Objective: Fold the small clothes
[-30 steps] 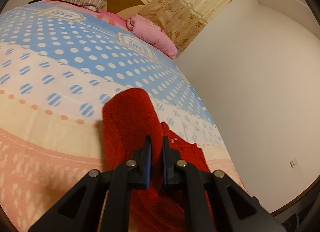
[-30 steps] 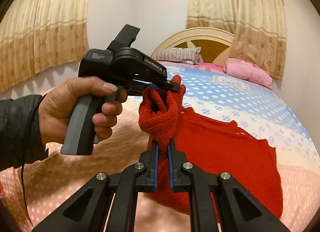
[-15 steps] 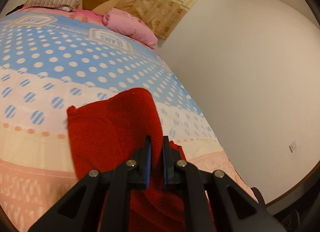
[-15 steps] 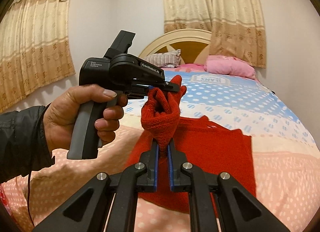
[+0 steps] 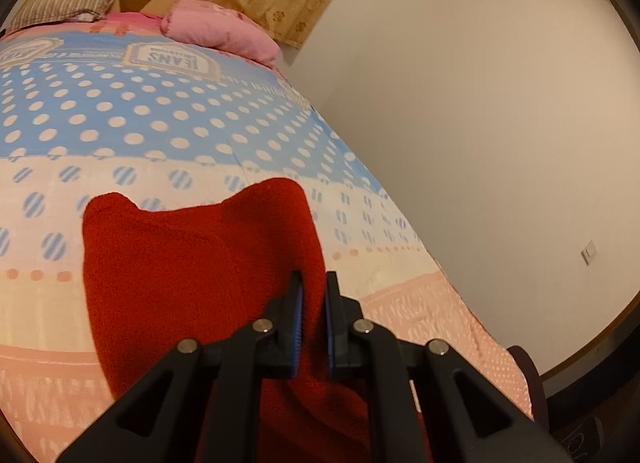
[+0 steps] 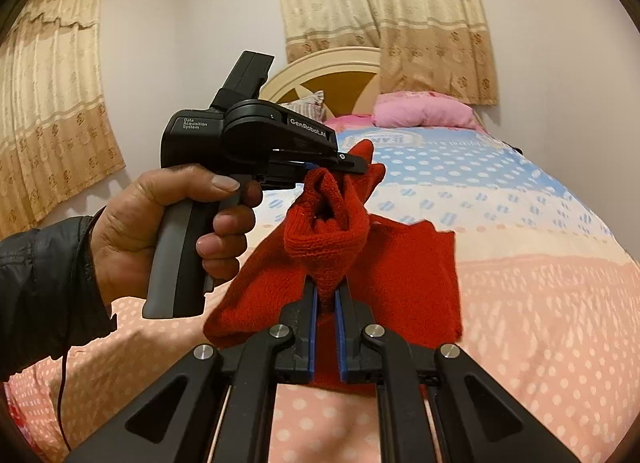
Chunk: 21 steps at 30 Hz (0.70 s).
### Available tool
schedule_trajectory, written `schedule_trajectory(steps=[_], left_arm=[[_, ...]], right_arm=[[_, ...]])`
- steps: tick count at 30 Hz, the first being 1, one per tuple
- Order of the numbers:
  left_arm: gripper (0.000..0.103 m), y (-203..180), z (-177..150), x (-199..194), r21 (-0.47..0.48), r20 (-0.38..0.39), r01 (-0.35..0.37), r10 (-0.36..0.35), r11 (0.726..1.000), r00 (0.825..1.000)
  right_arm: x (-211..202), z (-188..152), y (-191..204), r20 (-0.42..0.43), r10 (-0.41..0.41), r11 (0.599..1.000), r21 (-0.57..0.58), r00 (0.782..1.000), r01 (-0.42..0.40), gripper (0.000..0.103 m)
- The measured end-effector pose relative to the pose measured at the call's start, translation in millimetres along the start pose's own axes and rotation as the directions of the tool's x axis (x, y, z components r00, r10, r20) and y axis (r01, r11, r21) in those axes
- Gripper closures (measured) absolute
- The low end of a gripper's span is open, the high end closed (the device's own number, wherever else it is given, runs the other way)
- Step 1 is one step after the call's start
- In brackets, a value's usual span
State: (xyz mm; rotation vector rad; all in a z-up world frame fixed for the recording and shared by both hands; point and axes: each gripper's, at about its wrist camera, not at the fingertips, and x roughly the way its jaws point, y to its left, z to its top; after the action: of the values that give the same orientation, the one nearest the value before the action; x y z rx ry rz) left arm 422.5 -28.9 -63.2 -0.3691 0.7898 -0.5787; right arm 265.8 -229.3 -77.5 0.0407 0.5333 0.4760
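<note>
Nearest in the right wrist view, the right gripper has its jaws pressed tight on a bunched fold of the red knitted garment. Just beyond it, the left gripper, held in a hand with a dark sleeve, pinches another raised bit of the same garment, so the cloth between the two bunches up in the air. The rest of the garment hangs down and spreads over the bed, on its pink dotted cover.

In the left wrist view, the left gripper has its jaws clamped on a ridge of the red cloth, which lies broad across the pale and peach bands of the bedspread. Farther back are a pink pillow, a striped pillow, the cream headboard and beige curtains. No container is in sight.
</note>
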Motion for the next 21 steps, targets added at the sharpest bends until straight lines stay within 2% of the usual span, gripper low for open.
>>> schedule_trajectory(steps=[7, 11, 15, 17, 19, 21], left_arm=[[0.094, -21, -10, 23, 0.063, -0.043, -0.013, 0.016, 0.998, 0.999], [0.093, -37, -17, 35, 0.145, -0.064, -0.066, 0.076, 0.987, 0.995], [0.091, -51, -25, 28, 0.212, -0.048, -0.087, 0.099, 0.973, 0.994], [0.084, -54, -31, 17, 0.239, -0.035, -0.087, 0.098, 0.967, 0.995], [0.072, -53, -41, 3, 0.267, -0.017, -0.096, 0.105, 0.959, 0.994], [0.053, -50, -53, -8, 0.303, 0.011, -0.145, 0.148, 0.942, 0.989]], right_arm=[[-1, -19, -29, -0.045, -0.005, 0.995, 0.101, 0.999, 0.01, 0.096], [1, -29, -42, -0.072, 0.004, 0.986, 0.164, 0.997, 0.008, 0.096], [3, -38, -56, -0.101, 0.031, 0.972, 0.236, 0.994, -0.007, 0.096], [2, -41, -61, -0.105, 0.037, 0.965, 0.262, 0.994, -0.008, 0.096], [2, -45, -66, -0.116, 0.046, 0.958, 0.286, 0.992, -0.011, 0.096], [5, -50, -69, -0.143, 0.063, 0.951, 0.308, 0.988, -0.016, 0.096]])
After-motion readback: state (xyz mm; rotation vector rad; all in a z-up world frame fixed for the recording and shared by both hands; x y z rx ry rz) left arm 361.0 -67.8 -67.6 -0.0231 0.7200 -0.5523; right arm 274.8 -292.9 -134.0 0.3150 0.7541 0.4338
